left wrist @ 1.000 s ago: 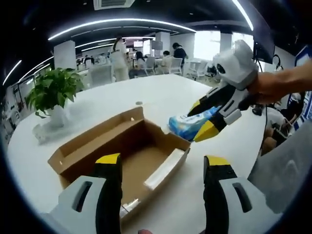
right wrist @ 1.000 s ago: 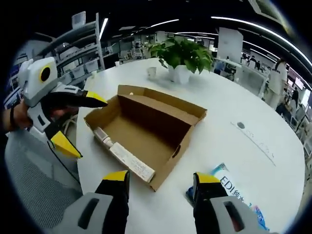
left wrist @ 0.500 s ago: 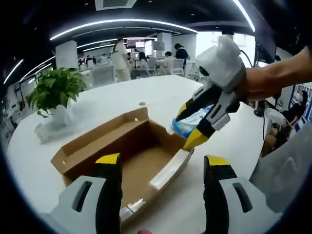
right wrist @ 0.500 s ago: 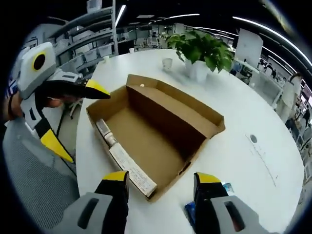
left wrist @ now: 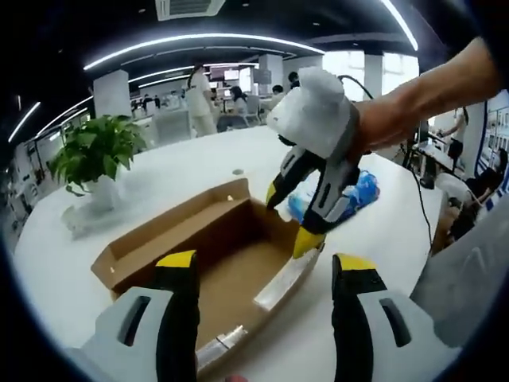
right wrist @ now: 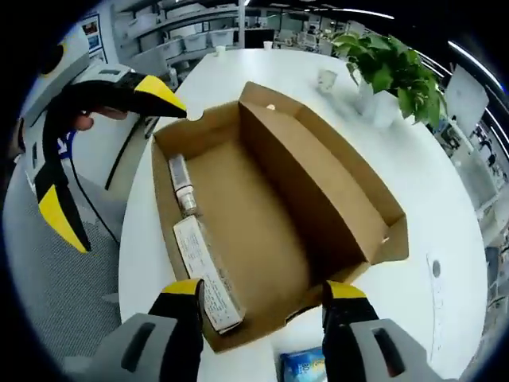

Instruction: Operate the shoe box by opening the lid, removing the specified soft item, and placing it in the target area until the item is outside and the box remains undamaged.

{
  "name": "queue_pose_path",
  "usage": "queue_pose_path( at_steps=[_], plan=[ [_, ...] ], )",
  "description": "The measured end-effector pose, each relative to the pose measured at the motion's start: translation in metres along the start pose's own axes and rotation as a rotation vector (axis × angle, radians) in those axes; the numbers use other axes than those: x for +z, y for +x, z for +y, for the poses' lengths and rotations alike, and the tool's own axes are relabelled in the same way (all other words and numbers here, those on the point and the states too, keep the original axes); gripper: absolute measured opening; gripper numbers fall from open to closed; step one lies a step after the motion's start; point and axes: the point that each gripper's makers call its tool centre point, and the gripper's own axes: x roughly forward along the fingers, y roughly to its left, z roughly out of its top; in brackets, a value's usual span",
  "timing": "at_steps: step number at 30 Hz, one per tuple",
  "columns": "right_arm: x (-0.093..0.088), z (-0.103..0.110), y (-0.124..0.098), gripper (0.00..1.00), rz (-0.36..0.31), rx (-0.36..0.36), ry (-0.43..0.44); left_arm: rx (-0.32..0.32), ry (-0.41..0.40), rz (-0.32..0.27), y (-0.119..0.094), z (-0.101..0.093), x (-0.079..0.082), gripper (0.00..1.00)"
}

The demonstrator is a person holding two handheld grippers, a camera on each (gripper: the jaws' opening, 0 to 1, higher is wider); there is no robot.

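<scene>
Shoe box (right wrist: 262,215) lies open-topped on the white worktop (right wrist: 453,199), and in the right gripper view its long axis runs away from the right gripper (right wrist: 264,296), from just ahead of the jaw tips up toward the far left corner. The right gripper's jaws stand apart, empty, over the box's near end. Along the box's left inside wall that view shows a white carton (right wrist: 205,273) and, beyond it, a small tube-like item (right wrist: 183,185), lying end to end along the box's length. To the left of the box the left gripper (right wrist: 111,139) comes in with its jaws spread wide, one tip at the box's far left corner. Between the right jaws, on the near side of the box, a blue soft pack (right wrist: 301,366) rests on the worktop outside the box.

The left gripper view sees the box (left wrist: 199,255) slanting from lower right to upper left ahead of its own parted jaws, with the right gripper (left wrist: 296,219) open above the box's right end and the soft pack (left wrist: 350,195) behind it. A potted plant (left wrist: 91,155) stands far left.
</scene>
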Motion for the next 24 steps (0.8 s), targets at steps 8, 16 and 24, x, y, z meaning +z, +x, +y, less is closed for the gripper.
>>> queue_pose_path(
  at_steps=[8, 16, 24],
  plan=[
    [-0.007, 0.011, 0.022, 0.57, 0.095, 0.091, -0.12, -0.011, 0.051, 0.002, 0.002, -0.005, 0.002, 0.67],
    [0.006, 0.0, 0.022, 0.64, 0.081, 0.041, -0.189, -0.009, 0.029, -0.002, 0.003, -0.001, 0.001, 0.67],
    [0.003, 0.002, 0.018, 0.62, 0.119, 0.048, -0.268, -0.011, 0.031, 0.002, 0.003, -0.001, 0.0, 0.66]
  ],
)
